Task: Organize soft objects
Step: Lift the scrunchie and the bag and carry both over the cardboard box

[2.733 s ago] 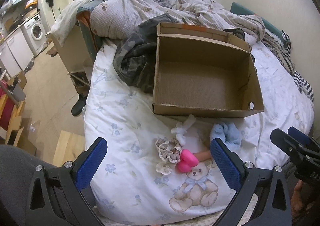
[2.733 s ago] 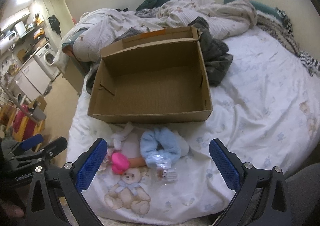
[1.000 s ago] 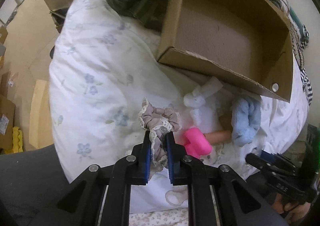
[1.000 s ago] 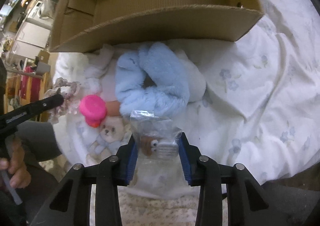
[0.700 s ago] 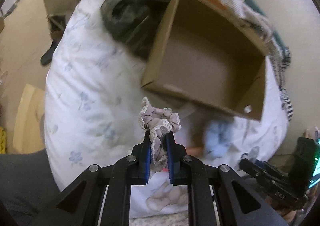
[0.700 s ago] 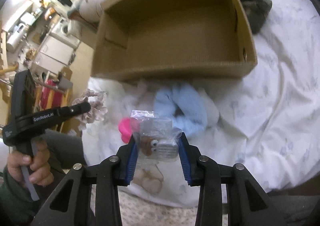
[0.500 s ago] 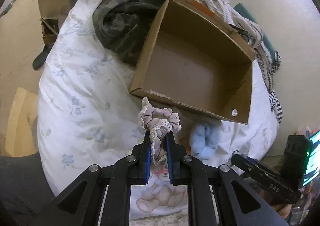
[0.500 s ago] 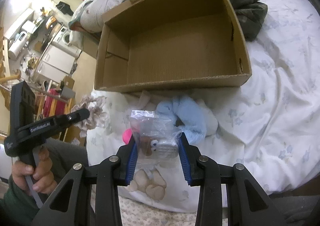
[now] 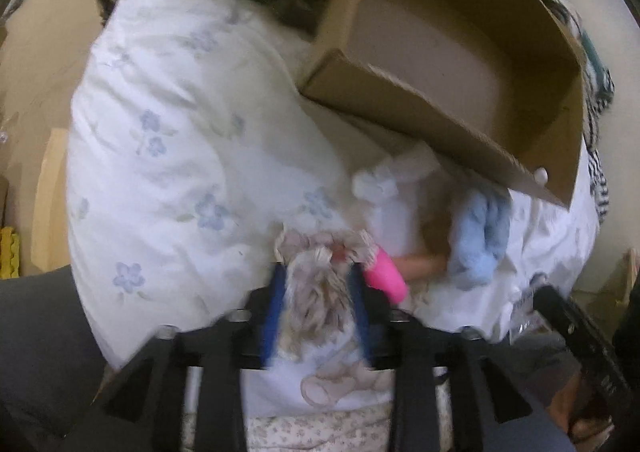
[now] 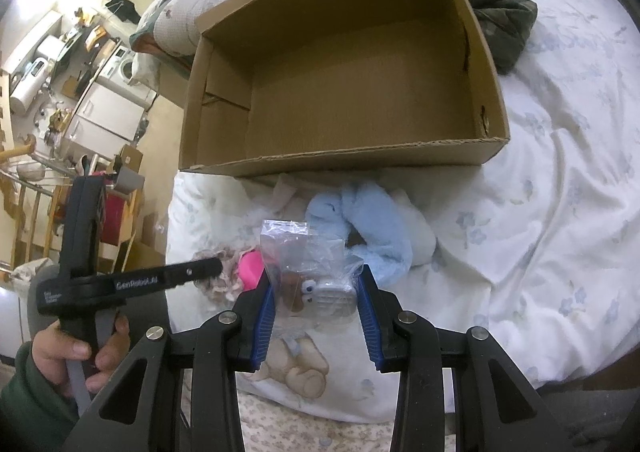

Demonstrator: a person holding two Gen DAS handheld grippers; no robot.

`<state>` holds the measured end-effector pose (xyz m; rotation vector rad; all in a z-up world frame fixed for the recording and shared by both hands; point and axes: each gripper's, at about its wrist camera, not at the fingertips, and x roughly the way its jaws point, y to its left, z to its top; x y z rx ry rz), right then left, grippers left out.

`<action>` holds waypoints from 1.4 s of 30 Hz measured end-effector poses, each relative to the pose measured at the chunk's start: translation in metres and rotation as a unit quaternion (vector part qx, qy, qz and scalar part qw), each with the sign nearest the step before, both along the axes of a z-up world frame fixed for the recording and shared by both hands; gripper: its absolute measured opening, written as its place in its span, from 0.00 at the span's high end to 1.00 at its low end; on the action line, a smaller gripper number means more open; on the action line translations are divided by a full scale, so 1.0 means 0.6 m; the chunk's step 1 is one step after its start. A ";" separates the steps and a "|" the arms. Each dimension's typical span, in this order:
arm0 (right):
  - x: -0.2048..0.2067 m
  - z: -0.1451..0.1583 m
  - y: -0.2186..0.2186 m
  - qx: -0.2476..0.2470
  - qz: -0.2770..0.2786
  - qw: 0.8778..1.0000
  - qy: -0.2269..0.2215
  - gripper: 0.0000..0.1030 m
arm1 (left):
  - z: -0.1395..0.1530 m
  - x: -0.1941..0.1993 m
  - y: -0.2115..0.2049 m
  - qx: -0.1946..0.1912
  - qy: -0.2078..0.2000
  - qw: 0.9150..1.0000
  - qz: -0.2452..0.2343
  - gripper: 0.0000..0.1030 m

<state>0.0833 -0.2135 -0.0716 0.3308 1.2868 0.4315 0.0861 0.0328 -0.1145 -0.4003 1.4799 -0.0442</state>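
On floral bedsheet (image 10: 560,180), below cardboard box (image 10: 344,64) — frilly scrunchie (image 9: 320,280) clamped between left gripper (image 9: 318,284) fingers; clear packet (image 10: 310,272) clamped by right gripper (image 10: 316,292). Blue scrunchie (image 10: 368,220) seen at 12 o'clock of packet.

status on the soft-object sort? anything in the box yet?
Nothing done: the cardboard box shows a bare floor. In hand: the right gripper is shut on a clear plastic bag; the frilly scrunchie sits between the left gripper's fingers, blurred, grip unclear. Left on the bed: the blue fluffy scrunchie, pink piece and white plush.
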 end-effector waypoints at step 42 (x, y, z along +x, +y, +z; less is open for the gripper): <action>0.050 0.090 -0.025 0.012 -0.030 0.998 -0.063 0.61 | 0.244 0.042 -0.047 0.071 -0.236 0.967 -0.063 0.93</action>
